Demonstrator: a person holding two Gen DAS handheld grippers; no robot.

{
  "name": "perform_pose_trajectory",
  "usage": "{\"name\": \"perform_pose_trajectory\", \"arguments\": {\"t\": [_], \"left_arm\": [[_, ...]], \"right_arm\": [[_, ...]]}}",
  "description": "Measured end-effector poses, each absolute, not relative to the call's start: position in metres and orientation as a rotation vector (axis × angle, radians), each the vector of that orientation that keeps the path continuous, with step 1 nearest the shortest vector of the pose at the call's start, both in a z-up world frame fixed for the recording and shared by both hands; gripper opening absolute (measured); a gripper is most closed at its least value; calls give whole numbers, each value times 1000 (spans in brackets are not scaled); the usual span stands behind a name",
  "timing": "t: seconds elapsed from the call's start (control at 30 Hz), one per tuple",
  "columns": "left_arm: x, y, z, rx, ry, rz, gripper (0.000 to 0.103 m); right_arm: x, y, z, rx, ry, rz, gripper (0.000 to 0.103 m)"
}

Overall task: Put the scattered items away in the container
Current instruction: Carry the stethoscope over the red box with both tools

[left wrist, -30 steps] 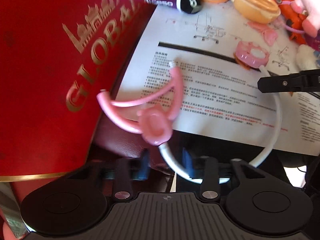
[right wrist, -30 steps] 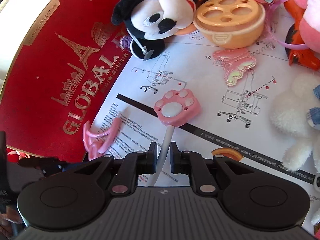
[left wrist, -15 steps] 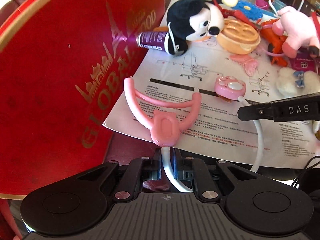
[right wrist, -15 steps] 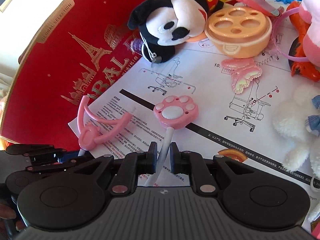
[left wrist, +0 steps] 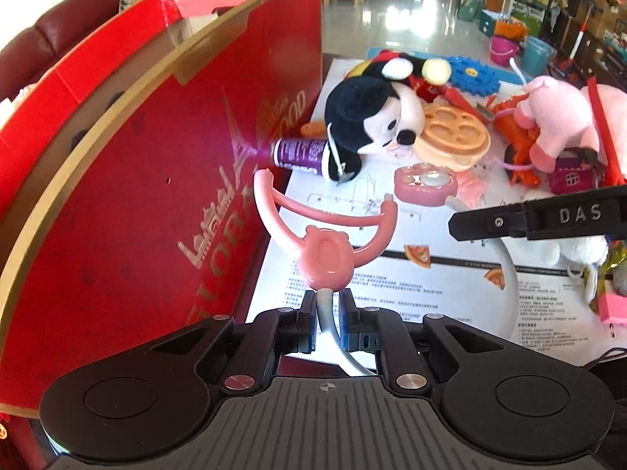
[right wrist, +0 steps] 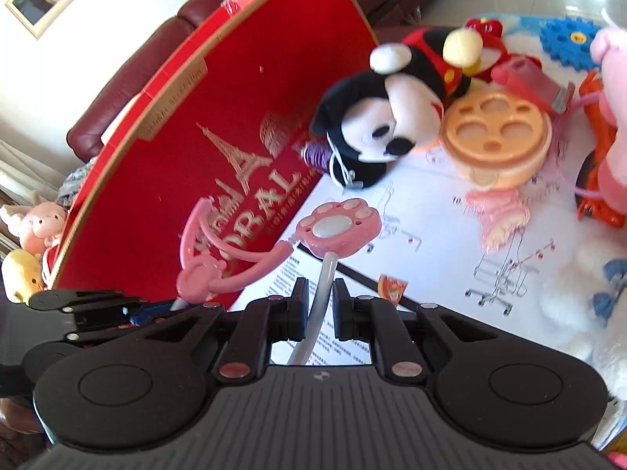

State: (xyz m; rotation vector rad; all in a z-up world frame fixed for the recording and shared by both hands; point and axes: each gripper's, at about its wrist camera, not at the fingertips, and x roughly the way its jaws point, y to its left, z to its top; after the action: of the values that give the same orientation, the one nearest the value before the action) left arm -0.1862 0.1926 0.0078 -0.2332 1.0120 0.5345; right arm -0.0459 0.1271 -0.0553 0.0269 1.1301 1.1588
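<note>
The left gripper (left wrist: 327, 323) pinches the white tube of a pink plastic toy stethoscope (left wrist: 325, 252). The right gripper (right wrist: 317, 305) is nearly closed around that tube below the pink paw-shaped end (right wrist: 339, 227). A tall red cardboard box (left wrist: 156, 180) stands at nine o'clock.

The right gripper (right wrist: 316, 305) pinches the toy stethoscope's white tube (right wrist: 318, 297) beside the red box (right wrist: 219, 125).

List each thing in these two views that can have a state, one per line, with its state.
Left gripper: shut on the white tube.
Right gripper: shut on the same tube.
Toy stethoscope: lifted, held by both grippers.
Red box: open at the top.
Black-and-white plush: lying on its side.
</note>
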Motion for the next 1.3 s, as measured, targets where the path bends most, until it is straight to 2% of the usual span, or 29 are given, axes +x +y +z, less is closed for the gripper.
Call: {"name": "perform_pose_trajectory", "arguments": {"t": [0.73,1.03,1.3], "left_arm": [[-173,209,71,-229,757,561,8],[-211,246,130,-204,569,725,8],[-265,294,155,-203,543,952,9]], "right_arm": [[-41,141,48,37,874,1248,14],[-74,214,117,-56,690,1432,14],[-117,306,130,-119,685,1597,15]]}}
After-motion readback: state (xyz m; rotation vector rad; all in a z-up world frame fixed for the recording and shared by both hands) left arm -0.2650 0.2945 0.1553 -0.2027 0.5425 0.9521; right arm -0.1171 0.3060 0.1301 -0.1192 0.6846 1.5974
